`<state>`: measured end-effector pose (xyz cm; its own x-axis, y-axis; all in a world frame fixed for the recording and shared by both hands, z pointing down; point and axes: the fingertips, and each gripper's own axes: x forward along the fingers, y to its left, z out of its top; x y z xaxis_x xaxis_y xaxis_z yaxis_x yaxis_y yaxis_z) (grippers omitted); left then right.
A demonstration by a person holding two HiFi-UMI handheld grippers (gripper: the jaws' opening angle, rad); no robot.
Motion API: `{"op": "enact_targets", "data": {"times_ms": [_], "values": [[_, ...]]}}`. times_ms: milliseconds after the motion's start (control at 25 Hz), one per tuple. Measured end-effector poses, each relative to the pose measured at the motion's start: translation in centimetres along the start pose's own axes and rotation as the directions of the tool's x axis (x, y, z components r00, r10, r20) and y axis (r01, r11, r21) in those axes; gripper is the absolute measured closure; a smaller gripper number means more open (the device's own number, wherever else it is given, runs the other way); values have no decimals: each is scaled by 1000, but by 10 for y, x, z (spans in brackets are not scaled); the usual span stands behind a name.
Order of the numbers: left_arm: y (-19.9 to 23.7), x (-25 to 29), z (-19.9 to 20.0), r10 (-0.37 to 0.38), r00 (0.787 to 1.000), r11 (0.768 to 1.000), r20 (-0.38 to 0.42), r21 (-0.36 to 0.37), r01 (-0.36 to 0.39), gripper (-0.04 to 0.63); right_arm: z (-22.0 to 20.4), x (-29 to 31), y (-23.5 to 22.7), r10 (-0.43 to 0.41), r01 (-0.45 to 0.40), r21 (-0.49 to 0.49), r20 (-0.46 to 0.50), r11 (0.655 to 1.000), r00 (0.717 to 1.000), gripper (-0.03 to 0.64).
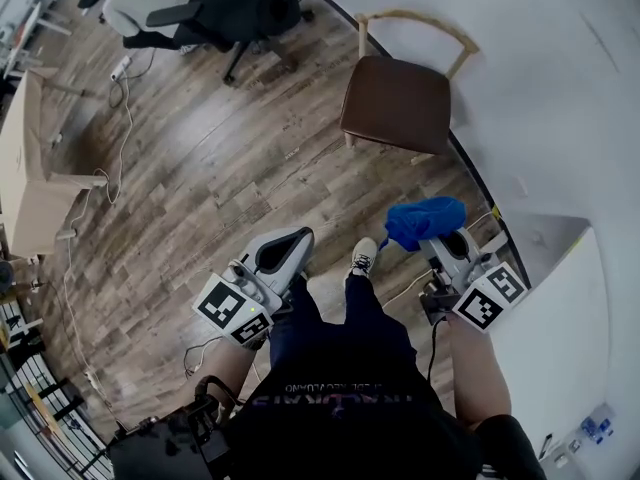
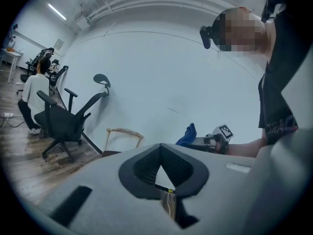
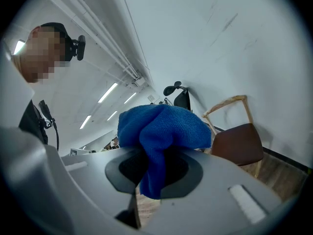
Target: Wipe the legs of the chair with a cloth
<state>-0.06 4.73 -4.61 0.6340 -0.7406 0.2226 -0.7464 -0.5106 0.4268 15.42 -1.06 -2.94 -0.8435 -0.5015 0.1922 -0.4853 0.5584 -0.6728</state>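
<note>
The chair (image 1: 396, 96), wooden frame and brown seat, sits against the curved white wall (image 1: 545, 78), roughly 12 o'clock from the right gripper (image 1: 440, 238) and well apart from it. That gripper's jaws are clamped on a bunched blue cloth (image 1: 426, 218) that puffs out past the tips. The left gripper (image 1: 290, 243) has its jaws pressed together, nothing in them. The left gripper view picks up a seated person (image 2: 32, 93) at 9 o'clock by a black office chair (image 2: 61, 119); the right gripper view gets ceiling light strips (image 3: 110, 92) instead. The floor (image 1: 200, 178) is wood plank.
</note>
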Motion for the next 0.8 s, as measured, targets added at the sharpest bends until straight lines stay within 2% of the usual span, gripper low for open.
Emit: {"op": "enact_targets", "data": {"times_ms": [120, 320, 440, 600, 800], "values": [[8, 4, -4, -36, 999, 999, -9, 30, 36, 595, -4, 8, -2, -17, 17, -4, 3, 1000, 1000, 552], [32, 8, -19, -86, 996, 996, -38, 28, 87, 595, -13, 34, -2, -39, 39, -6, 14, 999, 999, 552], [46, 7, -31, -116, 992, 991, -58, 53, 119, 595, -25, 52, -7, -59, 59, -12, 15, 998, 998, 552], [66, 14, -53, -163, 983, 977, -81, 123, 172, 595, -35, 78, -20, -88, 89, -17, 31, 996, 996, 552], [110, 30, -95, -188, 980, 971, -71, 138, 196, 595, -56, 120, -47, -89, 92, -47, 46, 995, 995, 552]]}}
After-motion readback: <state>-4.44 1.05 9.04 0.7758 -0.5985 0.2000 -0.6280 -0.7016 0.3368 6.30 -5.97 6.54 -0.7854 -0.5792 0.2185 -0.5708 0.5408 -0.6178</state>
